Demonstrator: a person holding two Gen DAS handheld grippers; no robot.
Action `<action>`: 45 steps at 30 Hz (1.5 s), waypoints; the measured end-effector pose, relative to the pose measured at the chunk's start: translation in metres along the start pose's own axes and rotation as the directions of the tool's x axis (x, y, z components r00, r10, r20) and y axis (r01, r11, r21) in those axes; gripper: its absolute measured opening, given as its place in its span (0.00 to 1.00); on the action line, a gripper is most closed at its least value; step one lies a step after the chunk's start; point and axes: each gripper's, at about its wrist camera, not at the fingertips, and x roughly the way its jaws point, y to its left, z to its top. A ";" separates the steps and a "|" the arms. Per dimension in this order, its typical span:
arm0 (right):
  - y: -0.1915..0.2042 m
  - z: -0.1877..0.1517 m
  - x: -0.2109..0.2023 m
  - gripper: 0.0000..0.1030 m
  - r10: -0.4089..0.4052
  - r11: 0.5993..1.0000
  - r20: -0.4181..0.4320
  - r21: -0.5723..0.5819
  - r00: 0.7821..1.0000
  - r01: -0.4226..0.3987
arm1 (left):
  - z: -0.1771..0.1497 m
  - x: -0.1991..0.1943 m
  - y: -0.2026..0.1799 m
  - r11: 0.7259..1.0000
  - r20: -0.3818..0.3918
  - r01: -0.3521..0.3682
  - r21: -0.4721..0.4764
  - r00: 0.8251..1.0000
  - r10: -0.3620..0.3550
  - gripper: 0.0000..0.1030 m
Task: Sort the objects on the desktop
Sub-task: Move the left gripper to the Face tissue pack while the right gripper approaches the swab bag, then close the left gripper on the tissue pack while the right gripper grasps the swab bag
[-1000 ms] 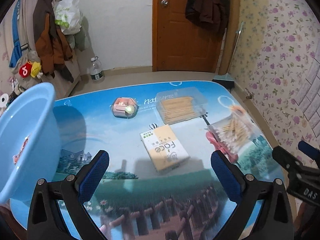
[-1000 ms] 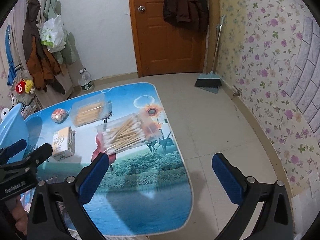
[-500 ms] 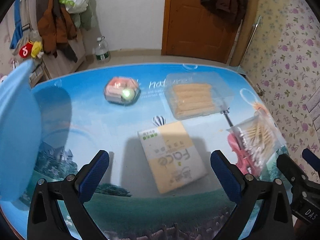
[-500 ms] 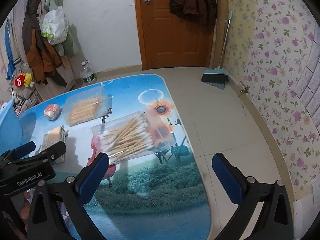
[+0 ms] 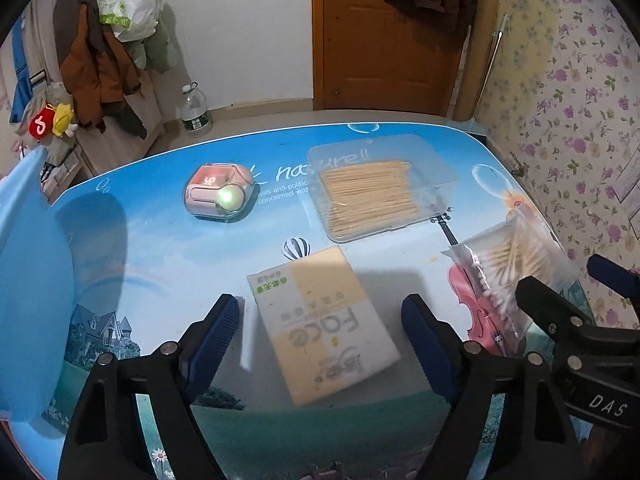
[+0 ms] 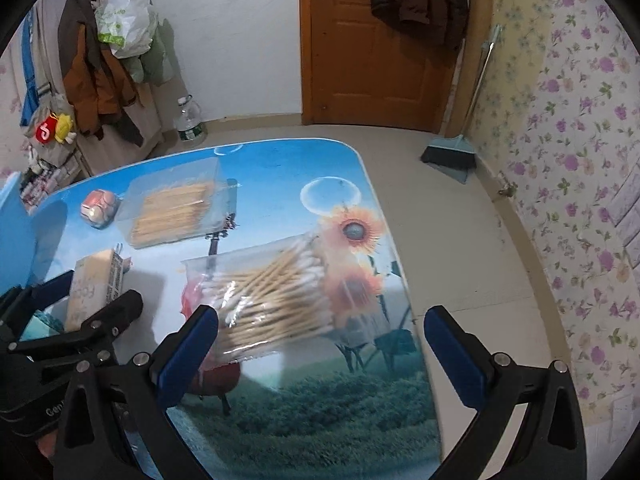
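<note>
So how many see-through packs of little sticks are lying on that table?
2. A rigid clear box of toothpicks lies near the table's far edge, right of the pink gadget. A soft bag of cotton swabs lies nearer, by the right edge. The blue basin may hide more.

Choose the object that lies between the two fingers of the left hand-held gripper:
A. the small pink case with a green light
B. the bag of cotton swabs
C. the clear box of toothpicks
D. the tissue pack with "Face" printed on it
D: in the left wrist view the tissue pack lies flat on the table between the closing fingers of the left hand-held gripper, which do not yet touch it.
</note>
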 end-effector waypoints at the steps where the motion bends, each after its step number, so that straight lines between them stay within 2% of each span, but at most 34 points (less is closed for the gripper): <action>1: -0.001 0.000 0.001 1.00 0.003 1.000 -0.004 -0.002 1.000 -0.003 | 0.000 0.000 0.000 1.000 0.000 0.001 0.000 1.000 -0.001 0.80; 7: 0.007 0.007 0.002 1.00 0.060 0.998 -0.021 -0.029 0.998 -0.061 | 0.002 0.001 0.005 1.000 -0.001 -0.001 -0.011 1.000 0.001 0.79; 14: 0.006 0.001 0.012 1.00 0.060 0.998 -0.061 -0.015 0.996 -0.061 | 0.002 0.000 0.006 1.000 -0.003 -0.006 -0.015 1.000 0.006 0.79; 17: 0.006 -0.002 0.014 1.00 0.059 0.998 -0.065 -0.021 0.996 -0.060 | 0.003 0.001 0.009 1.000 -0.012 -0.001 -0.005 1.000 0.001 0.83; 18: 0.008 -0.002 0.015 1.00 0.055 0.998 -0.069 -0.034 0.996 -0.057 | 0.004 0.001 0.011 1.000 -0.016 -0.001 -0.006 1.000 0.000 0.87; 20: 0.013 -0.002 0.017 1.00 0.045 0.997 -0.076 -0.066 0.996 -0.050 | 0.005 0.003 0.015 1.000 -0.020 -0.002 -0.010 1.000 0.001 0.88; 23: 0.017 -0.004 0.017 1.00 0.037 0.997 -0.074 -0.070 0.997 -0.042 | 0.003 0.001 0.015 1.000 -0.004 0.012 0.005 1.000 -0.012 0.80; 25: 0.017 -0.005 0.017 1.00 0.031 0.997 -0.068 -0.065 0.997 -0.036 | 0.002 -0.001 0.011 0.999 0.015 0.032 0.038 0.999 -0.033 0.64; 28: 0.018 -0.007 0.017 1.00 0.032 0.997 -0.057 -0.066 0.998 -0.036 | 0.001 -0.004 0.004 0.997 0.030 0.045 0.069 0.998 -0.047 0.53; 37: 0.022 -0.011 0.011 0.97 0.054 0.995 -0.035 -0.086 0.998 -0.057 | 0.002 -0.004 0.004 0.995 0.032 0.071 0.074 0.997 -0.074 0.49; 40: 0.025 -0.012 0.007 0.89 0.069 0.993 -0.024 -0.094 0.997 -0.071 | 0.001 -0.004 0.003 0.994 0.032 0.074 0.075 0.997 -0.076 0.49; 42: 0.027 -0.013 0.004 0.79 0.082 0.991 -0.019 -0.100 0.996 -0.083 | 0.001 -0.005 0.003 0.994 0.033 0.077 0.074 0.996 -0.079 0.49; 45: 0.028 -0.014 0.001 0.73 0.092 0.990 -0.018 -0.107 0.996 -0.093 | 0.000 -0.005 0.004 0.994 0.031 0.081 0.073 0.996 -0.083 0.49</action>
